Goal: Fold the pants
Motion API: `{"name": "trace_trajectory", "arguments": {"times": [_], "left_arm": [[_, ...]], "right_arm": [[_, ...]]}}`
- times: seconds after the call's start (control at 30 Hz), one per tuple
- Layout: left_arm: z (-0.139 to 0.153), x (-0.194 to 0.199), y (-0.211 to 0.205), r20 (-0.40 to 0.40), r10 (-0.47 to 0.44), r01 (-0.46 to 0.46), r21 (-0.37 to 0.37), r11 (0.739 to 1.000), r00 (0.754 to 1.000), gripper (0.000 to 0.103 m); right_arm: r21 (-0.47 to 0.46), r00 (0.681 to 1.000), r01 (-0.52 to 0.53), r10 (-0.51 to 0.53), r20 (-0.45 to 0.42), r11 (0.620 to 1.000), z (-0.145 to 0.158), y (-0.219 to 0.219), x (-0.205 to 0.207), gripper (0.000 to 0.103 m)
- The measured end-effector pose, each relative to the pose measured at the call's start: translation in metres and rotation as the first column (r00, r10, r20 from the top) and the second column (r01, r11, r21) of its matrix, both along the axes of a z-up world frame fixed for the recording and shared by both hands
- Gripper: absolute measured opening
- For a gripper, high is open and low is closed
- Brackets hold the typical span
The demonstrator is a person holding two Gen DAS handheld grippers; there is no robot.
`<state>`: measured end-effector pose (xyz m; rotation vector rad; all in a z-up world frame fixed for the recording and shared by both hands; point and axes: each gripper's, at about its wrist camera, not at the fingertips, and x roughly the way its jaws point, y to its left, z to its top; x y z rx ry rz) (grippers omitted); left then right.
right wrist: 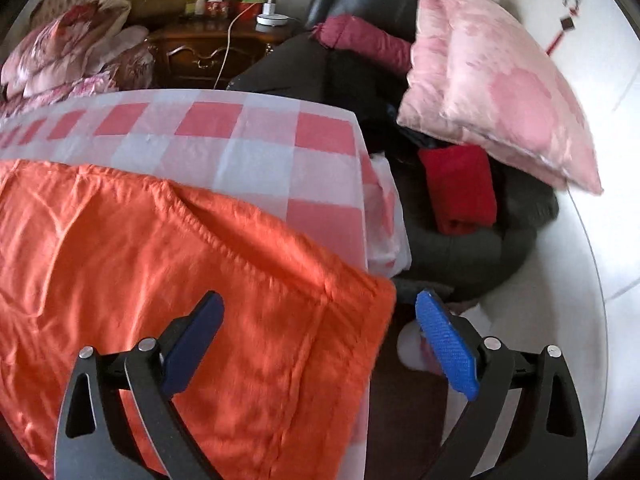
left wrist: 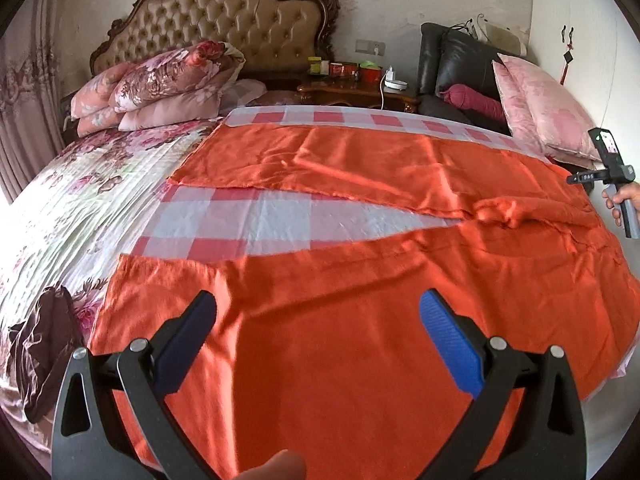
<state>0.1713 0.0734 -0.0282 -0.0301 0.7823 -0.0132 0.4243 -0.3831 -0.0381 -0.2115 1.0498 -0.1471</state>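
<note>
Pants lie spread flat right under your left gripper, orange cloth filling the space between its wide-open fingers, nothing pinched. One leg runs beneath you, the other stretches ahead and apart from it, with a strip of checked sheet showing between them. The two legs meet off to your right in a rumpled bunch.

Your right gripper is spread just as wide and holds nothing: its left finger sits over the orange cloth, its right finger hangs past the cloth's corner, off the bed's edge. From the left view, you can see that gripper far right in your hand, near the bunch.

Ahead and left of your left gripper there's a floral quilt, with a dark garment close on your left. Ahead of the right gripper sits a pink pillow, with a folded red cloth below it.
</note>
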Motion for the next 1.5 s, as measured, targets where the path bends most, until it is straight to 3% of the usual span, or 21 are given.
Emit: {"name": "trace_trajectory", "arguments": {"times": [0.07,0.2,0.37,0.43,0.5,0.53,0.67,0.77,0.9,0.97,1.1,1.13,1.17,1.23,1.4,1.5], "left_arm": [[0.004,0.012,0.008,0.002,0.003,-0.003,-0.014,1.000,1.000,0.102],[0.009,0.051,0.036,-0.018,0.046,-0.046,-0.056,0.997,0.999,0.101],[0.019,0.114,0.085,-0.038,0.078,-0.081,-0.092,0.992,0.996,0.101],[0.023,0.155,0.116,-0.066,0.099,-0.107,-0.120,0.987,0.993,0.101],[0.024,0.196,0.141,-0.087,0.097,-0.109,-0.139,0.984,0.991,0.087],[0.025,0.215,0.148,-0.095,0.088,-0.101,-0.139,0.985,0.992,0.079],[0.015,0.298,0.172,-0.165,0.041,-0.061,-0.117,0.991,0.985,0.063],[0.002,0.337,0.177,-0.223,0.021,-0.047,-0.111,0.993,0.975,0.061],[-0.018,0.370,0.177,-0.298,0.032,-0.048,-0.046,0.998,0.954,0.055],[-0.022,0.379,0.178,-0.318,0.012,-0.027,-0.045,0.999,0.948,0.047],[-0.033,0.388,0.174,-0.359,-0.014,0.011,-0.008,1.000,0.933,0.045],[-0.034,0.390,0.175,-0.359,-0.012,0.011,-0.005,1.000,0.933,0.036],[-0.034,0.387,0.176,-0.362,-0.015,0.011,-0.012,1.000,0.932,0.010],[-0.028,0.382,0.182,-0.358,-0.019,0.005,-0.040,0.999,0.934,0.006],[0.026,0.338,0.182,-0.252,-0.042,0.033,-0.037,0.999,0.967,0.006],[0.084,0.275,0.183,-0.123,-0.062,0.060,-0.022,0.998,0.990,0.006]], "right_arm": [[0.024,1.000,-0.016,0.016,-0.002,1.000,-0.004,0.000,0.010,0.083],[0.035,0.999,-0.047,0.047,-0.020,0.998,-0.011,0.007,0.024,0.079],[0.125,0.996,-0.087,0.091,-0.023,0.988,-0.009,0.008,0.028,0.059],[0.123,0.993,-0.113,0.116,-0.023,0.986,-0.008,0.012,0.027,0.039],[0.092,0.992,-0.118,0.121,-0.027,0.989,-0.007,0.016,0.025,0.019],[0.085,0.991,-0.130,0.133,-0.032,0.988,-0.007,0.018,0.025,0.016],[0.080,0.989,-0.144,0.147,-0.030,0.986,-0.005,0.020,0.023,0.012],[0.093,0.990,-0.139,0.141,-0.017,0.986,0.000,0.016,0.022,0.010],[0.105,0.991,-0.133,0.133,0.013,0.986,0.012,0.014,0.018,0.009],[0.101,0.991,-0.136,0.135,0.021,0.986,0.017,0.016,0.017,0.009],[0.096,0.991,-0.130,0.128,0.029,0.987,0.023,0.020,0.015,0.009],[0.098,0.992,-0.126,0.123,0.033,0.987,0.025,0.020,0.013,0.008],[0.101,0.992,-0.120,0.117,0.040,0.988,0.027,0.020,0.011,0.008],[0.113,0.993,-0.109,0.102,0.060,0.988,0.036,0.020,0.005,0.008],[0.140,0.985,-0.107,0.085,0.149,0.984,0.071,0.022,-0.024,0.007],[0.151,0.969,-0.123,0.086,0.231,0.981,0.103,0.025,-0.059,0.007]]}}
